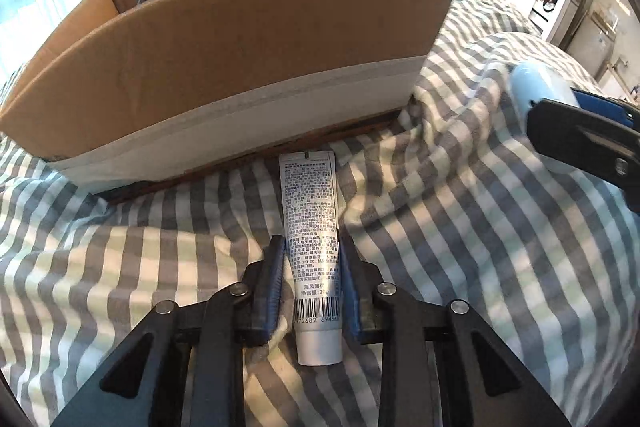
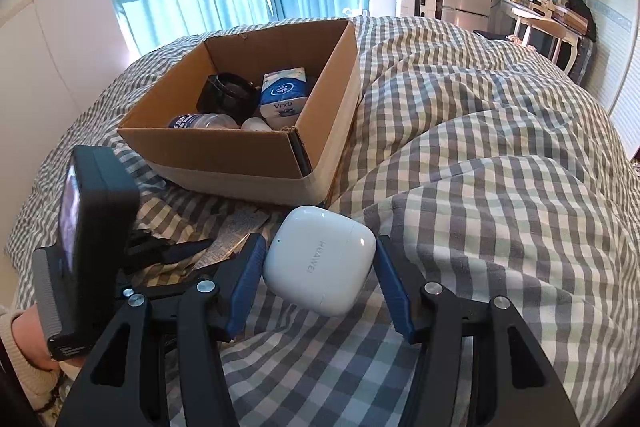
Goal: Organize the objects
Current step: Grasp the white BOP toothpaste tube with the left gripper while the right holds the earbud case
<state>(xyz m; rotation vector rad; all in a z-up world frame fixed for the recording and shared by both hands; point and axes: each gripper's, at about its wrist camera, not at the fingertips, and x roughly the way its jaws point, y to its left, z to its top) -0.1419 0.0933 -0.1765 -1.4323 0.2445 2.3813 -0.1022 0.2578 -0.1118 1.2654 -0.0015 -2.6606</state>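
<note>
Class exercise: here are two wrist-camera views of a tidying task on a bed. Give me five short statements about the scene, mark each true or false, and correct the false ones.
1. The toothpaste tube lies between the left gripper fingers. True.
2. The cardboard box is empty. False: it holds a Vinda tissue pack, a black lid and a clear bottle.
3. The white earbud case is already in the box. False: it sits between the right gripper fingers, outside the box.
4. The bedcover is checked grey and white. True.
5. The box stands on bare floor. False: it rests on the bed.
</note>
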